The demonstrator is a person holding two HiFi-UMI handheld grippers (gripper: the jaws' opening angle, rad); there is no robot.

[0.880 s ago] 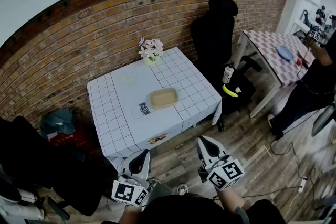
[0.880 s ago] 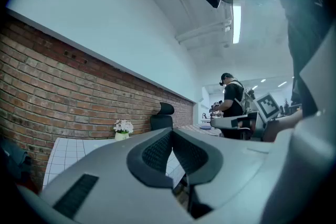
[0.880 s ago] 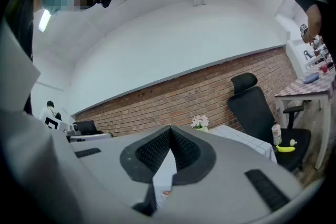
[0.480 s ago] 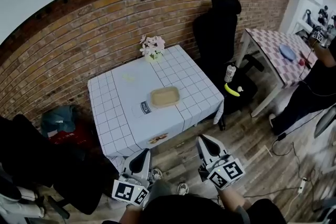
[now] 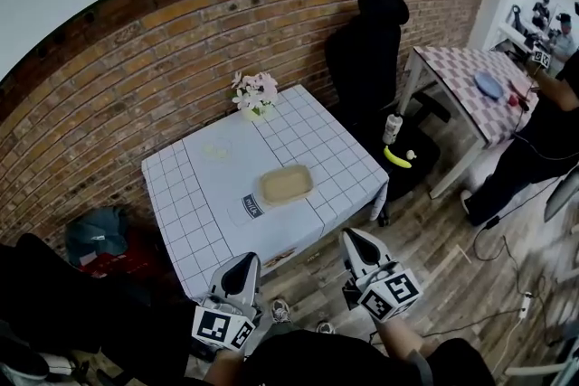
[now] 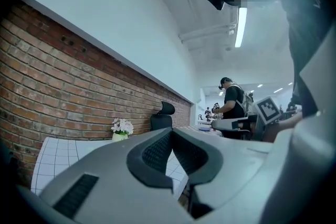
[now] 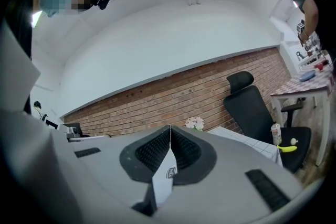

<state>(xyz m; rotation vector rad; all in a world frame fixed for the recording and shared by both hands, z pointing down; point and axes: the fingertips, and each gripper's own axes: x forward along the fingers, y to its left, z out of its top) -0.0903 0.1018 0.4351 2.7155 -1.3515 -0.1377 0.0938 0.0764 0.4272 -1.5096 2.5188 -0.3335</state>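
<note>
Left gripper (image 5: 242, 261) and right gripper (image 5: 355, 239): both pressed together, pinching nothing, held low off the near edge of the table (image 5: 176, 194). Nearest things: milk carton (image 5: 246, 208) on its side, just beside a wooden tray (image 5: 286, 184), mid-table, well apart from both grippers. Judged step: standing off, nothing grasped; a reach would need stepping in and parting the jaws. Surface: white grid cloth, flower pot (image 5: 254, 95) at far edge. Room: brick wall (image 5: 127, 50), wood floor (image 5: 434, 221), black office chair (image 5: 366, 50), another person (image 5: 534, 136) by a checked table (image 5: 466, 77).
</note>
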